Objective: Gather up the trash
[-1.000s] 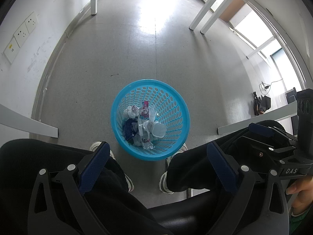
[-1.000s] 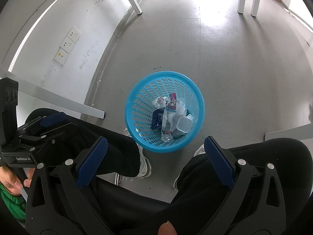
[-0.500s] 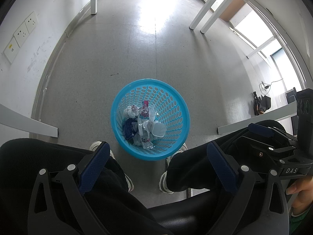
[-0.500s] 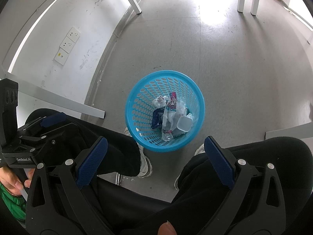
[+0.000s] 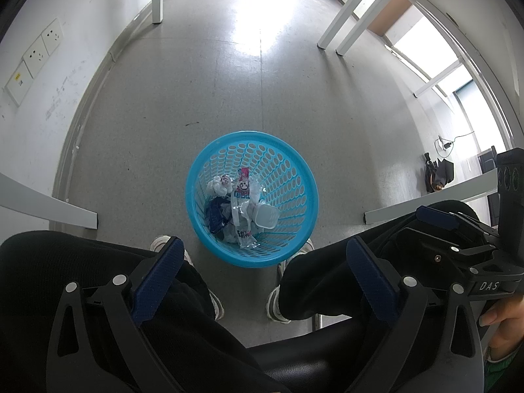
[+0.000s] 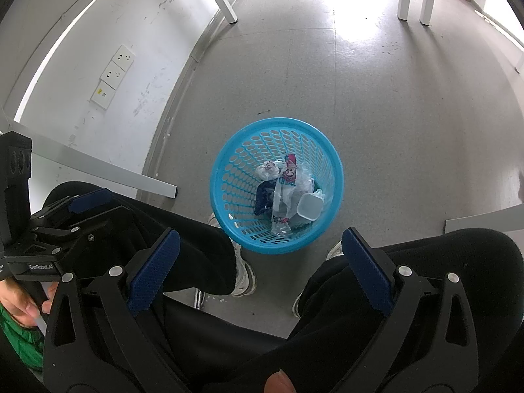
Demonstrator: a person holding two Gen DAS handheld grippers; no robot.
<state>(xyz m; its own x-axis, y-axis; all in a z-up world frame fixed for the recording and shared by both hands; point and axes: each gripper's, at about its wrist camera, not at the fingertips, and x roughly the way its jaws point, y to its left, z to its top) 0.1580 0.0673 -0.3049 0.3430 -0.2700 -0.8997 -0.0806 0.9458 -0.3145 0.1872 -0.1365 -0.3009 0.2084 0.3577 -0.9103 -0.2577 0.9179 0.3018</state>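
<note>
A blue plastic basket (image 5: 252, 198) stands on the grey floor (image 5: 229, 82) between my operator's shoes, already holding the trash: a crumpled white wad (image 5: 218, 186), a pink-topped clear wrapper (image 5: 241, 209), a small white tub (image 5: 267, 216) and a dark blue scrap (image 5: 214, 213). I hold the left gripper (image 5: 262, 268) above the knees with its jaws spread wide and nothing between the blue pads (image 5: 157, 275); the right gripper (image 6: 258, 268) hangs beside it, equally released and empty. No loose litter shows on the floor around the basket, so I judge the collecting close to done. If another piece turns up, I would close on its bulk rather than a loose corner, carry it over the rim's centre and let go low, so light film cannot drift out past the perforated wall.
</note>
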